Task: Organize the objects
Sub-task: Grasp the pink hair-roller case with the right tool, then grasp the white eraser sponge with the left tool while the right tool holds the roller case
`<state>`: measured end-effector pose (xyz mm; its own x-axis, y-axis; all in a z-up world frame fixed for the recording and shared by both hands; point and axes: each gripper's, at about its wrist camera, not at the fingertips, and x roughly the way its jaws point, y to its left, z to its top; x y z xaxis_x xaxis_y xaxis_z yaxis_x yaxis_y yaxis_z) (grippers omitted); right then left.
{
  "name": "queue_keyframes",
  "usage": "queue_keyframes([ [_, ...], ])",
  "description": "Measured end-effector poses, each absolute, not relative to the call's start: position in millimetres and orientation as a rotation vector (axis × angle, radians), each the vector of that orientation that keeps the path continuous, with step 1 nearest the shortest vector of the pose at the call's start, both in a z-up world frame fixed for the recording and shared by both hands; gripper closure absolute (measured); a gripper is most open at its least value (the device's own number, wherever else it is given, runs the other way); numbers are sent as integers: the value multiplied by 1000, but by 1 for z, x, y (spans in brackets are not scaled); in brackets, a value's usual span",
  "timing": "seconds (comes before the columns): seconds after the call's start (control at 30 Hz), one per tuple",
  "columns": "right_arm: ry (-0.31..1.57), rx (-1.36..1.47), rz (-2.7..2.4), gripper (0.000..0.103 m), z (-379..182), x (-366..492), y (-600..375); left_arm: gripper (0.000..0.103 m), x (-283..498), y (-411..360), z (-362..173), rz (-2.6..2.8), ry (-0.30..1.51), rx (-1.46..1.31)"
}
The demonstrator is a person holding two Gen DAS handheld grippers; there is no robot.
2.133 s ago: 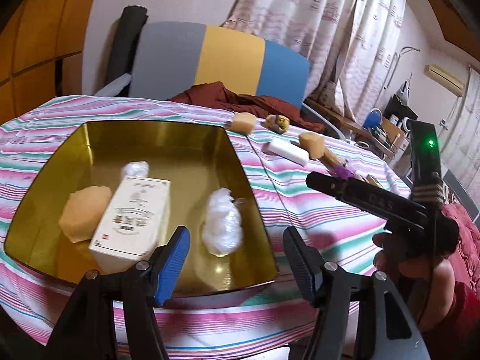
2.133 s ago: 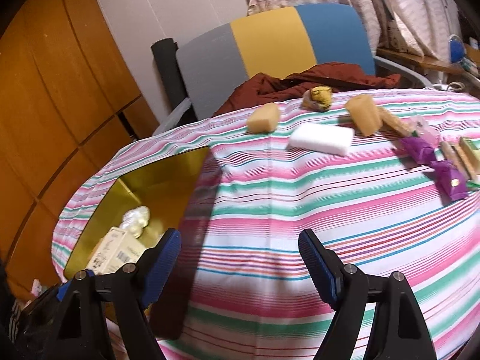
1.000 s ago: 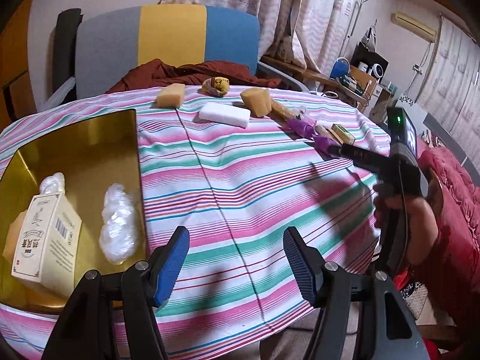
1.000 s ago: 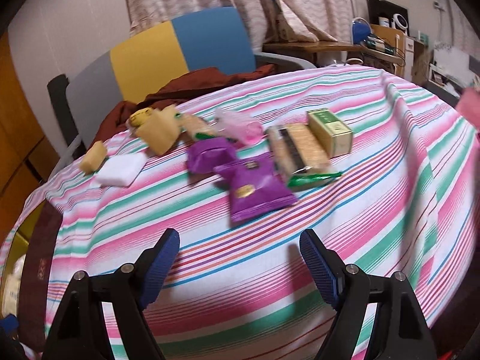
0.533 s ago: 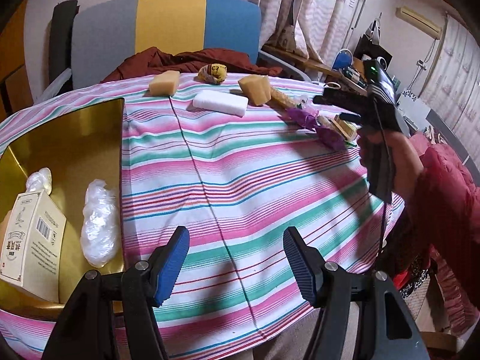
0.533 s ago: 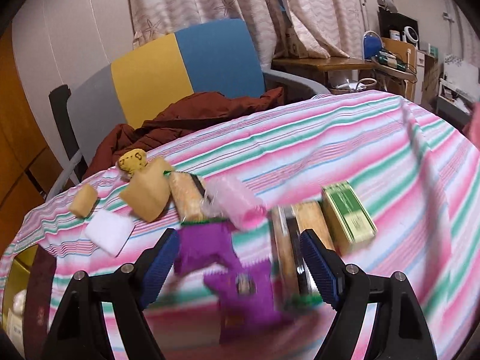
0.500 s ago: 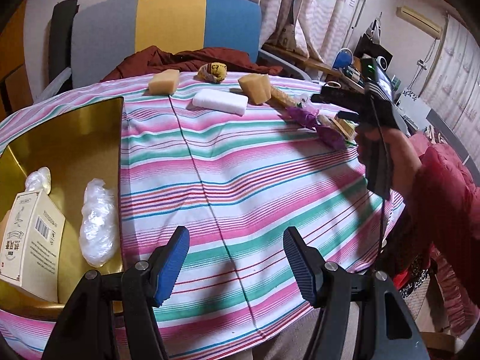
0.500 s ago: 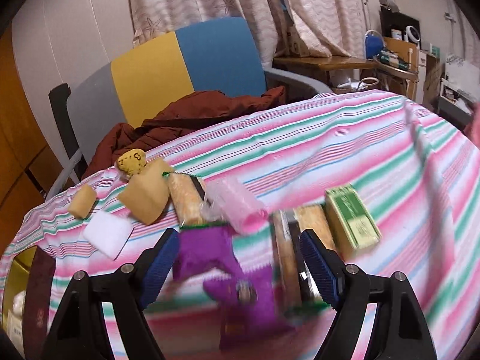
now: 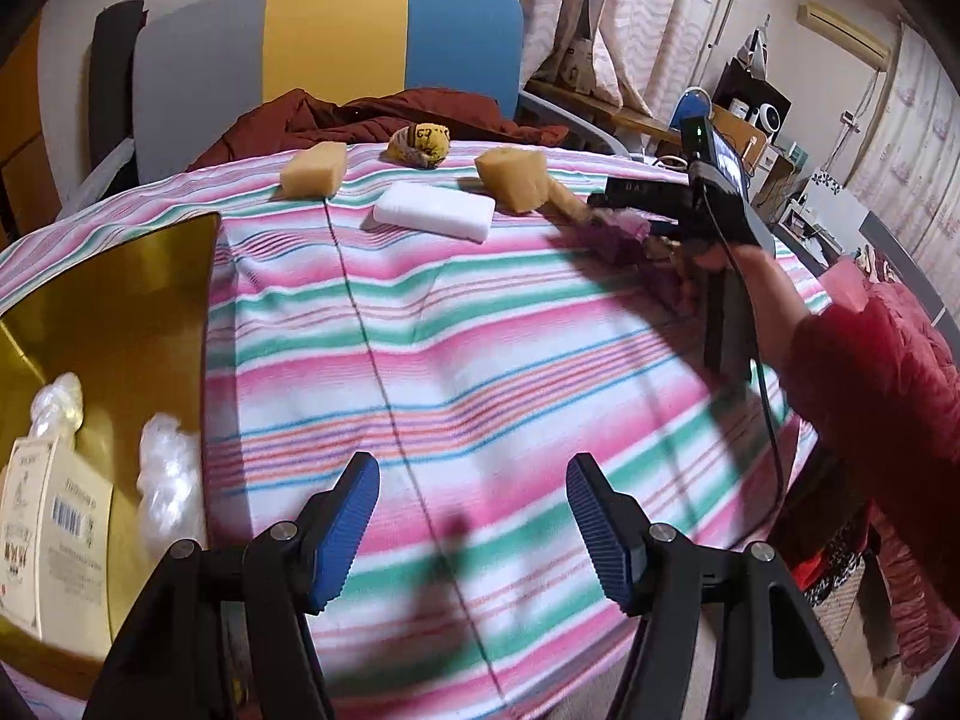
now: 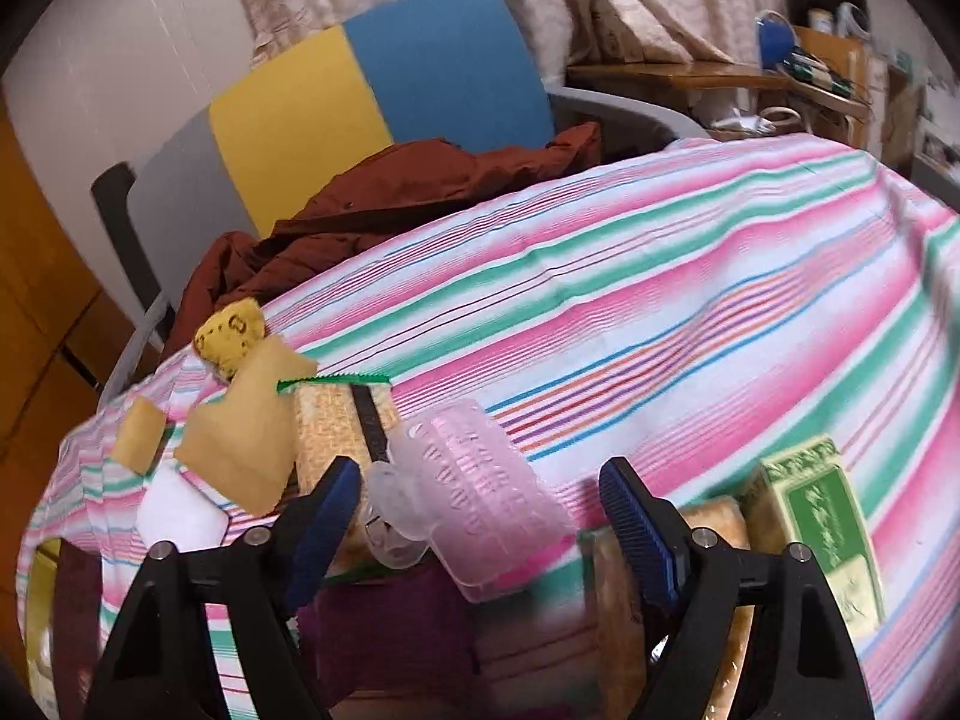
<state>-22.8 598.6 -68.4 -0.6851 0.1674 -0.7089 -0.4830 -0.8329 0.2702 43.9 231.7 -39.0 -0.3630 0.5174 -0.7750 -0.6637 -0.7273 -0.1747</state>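
Observation:
My right gripper (image 10: 480, 501) is open, its fingers either side of a pink clear plastic pack (image 10: 480, 492) on the striped cloth, not touching it. Around it lie purple pouches (image 10: 390, 618), a biscuit pack (image 10: 336, 420), a green box (image 10: 816, 516) and a tan sponge (image 10: 246, 432). My left gripper (image 9: 474, 501) is open and empty over the bare cloth near the front edge. The gold tray (image 9: 120, 300) at the left holds a white box (image 9: 42, 528) and clear plastic bags (image 9: 168, 480). The right gripper also shows in the left wrist view (image 9: 630, 195).
A white block (image 9: 435, 210), a tan sponge (image 9: 315, 168), another sponge (image 9: 516, 177) and a yellow knitted toy (image 9: 420, 144) lie at the table's far side. A chair (image 9: 336, 42) with a dark red jacket (image 9: 384, 114) stands behind. Shelves and clutter are at the right.
My right gripper has moved forward and down over the cluster, and the pink pack now lies between its fingers. My left gripper has drifted slightly right, away from the tray.

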Motion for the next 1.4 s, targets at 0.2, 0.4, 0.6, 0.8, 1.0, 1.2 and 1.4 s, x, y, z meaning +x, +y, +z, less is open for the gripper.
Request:
queue_keyframes([
  [0.2,619,-952,2531,37,-71,-17,594,37,20,257,-40,2109,197,-1152],
  [0.4,593,-782,2469,37,-62,7,593,33,-14,286,-44,2141,168,-1177],
  [0.6,511,-722,2452,37,-55,10,585,29,-64,325,-51,2234,248,-1160],
  [0.8,486,-707,2462,37,-54,11,583,19,-111,362,-63,2255,362,-1117],
  [1.0,538,-691,2449,37,-58,15,590,8,-141,375,-73,2233,321,-1171],
  [1.2,573,-677,2446,37,-60,19,593,5,-147,389,-79,2183,281,-1195],
  [1.4,568,-661,2441,37,-59,21,592,21,-131,408,-85,2200,349,-1100],
])
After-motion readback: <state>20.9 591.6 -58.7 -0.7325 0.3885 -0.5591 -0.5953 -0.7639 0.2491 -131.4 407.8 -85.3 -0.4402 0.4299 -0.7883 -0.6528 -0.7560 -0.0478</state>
